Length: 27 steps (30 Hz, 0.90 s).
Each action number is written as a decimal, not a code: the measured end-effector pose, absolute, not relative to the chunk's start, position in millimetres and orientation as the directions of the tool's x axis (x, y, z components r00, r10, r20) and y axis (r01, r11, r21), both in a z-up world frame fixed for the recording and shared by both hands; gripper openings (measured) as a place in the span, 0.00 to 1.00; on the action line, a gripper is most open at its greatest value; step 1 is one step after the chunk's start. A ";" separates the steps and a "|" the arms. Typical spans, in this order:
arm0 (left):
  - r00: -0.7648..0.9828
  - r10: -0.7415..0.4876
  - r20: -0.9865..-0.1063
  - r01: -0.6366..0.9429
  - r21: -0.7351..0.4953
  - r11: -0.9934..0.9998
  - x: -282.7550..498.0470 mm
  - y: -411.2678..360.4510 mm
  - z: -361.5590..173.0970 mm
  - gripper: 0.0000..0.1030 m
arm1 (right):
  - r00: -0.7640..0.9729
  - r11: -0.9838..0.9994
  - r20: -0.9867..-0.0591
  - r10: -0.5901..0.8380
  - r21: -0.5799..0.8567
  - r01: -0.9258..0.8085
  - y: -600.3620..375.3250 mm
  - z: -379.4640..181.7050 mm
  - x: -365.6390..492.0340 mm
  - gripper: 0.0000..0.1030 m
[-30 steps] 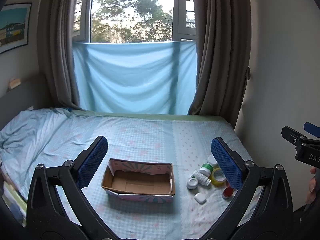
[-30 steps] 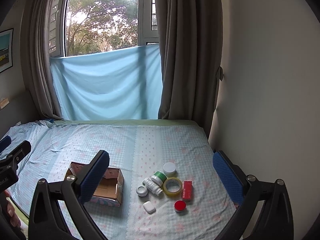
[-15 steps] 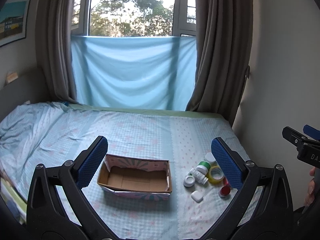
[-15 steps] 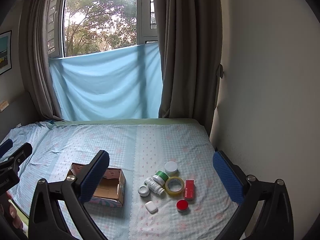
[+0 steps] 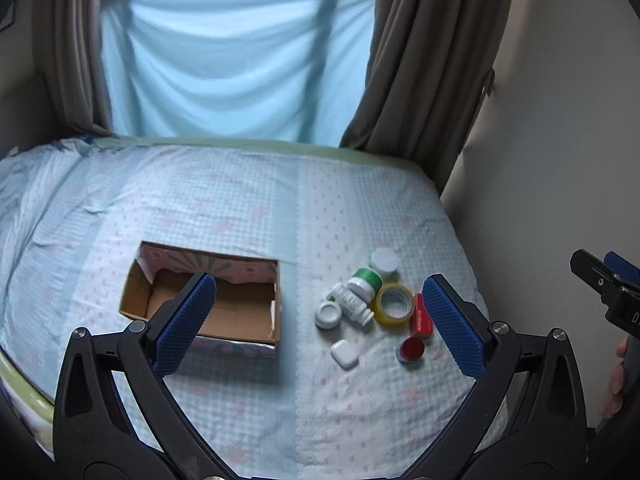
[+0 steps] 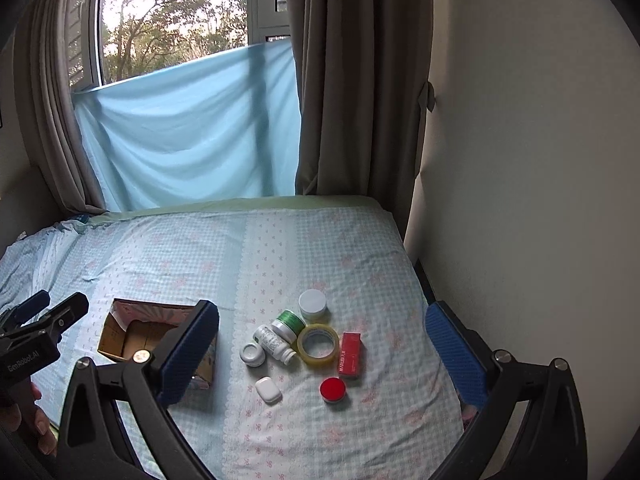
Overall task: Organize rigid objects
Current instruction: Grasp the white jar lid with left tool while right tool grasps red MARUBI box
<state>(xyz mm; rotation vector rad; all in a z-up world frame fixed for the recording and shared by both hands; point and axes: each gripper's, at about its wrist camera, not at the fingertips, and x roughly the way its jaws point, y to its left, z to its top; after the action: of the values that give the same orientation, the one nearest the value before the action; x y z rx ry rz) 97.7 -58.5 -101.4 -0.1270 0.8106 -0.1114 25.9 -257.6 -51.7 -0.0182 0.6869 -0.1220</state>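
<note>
Jars, bottles, tape roll (image 5: 394, 305) and red carton (image 6: 351, 354): clustered on bedsheet (image 5: 240, 208), ahead between spread right gripper (image 6: 320, 354) fingers. Cardboard box (image 5: 208, 300): behind spread left gripper's (image 5: 320, 322) left finger.

Both wrist views look down the bed (image 5: 240, 208) toward the window, sharing the box (image 5: 208, 304) and clutter.

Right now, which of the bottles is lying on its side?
The white labelled bottle, between the small white jar and tape roll. The green-capped bottle behind it stands upright.
</note>
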 end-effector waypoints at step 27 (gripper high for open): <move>0.062 -0.049 -0.997 0.205 -0.035 0.978 284.0 -153.9 -456.7 0.95 | 0.052 0.974 -0.986 -0.155 -0.144 0.178 -368.8 -394.7 225.8 0.98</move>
<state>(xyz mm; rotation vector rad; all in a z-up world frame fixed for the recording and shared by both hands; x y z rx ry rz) 284.0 -153.9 -456.7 0.1265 1.4980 -0.1925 225.8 -368.8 -394.7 0.0182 1.4973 -0.2532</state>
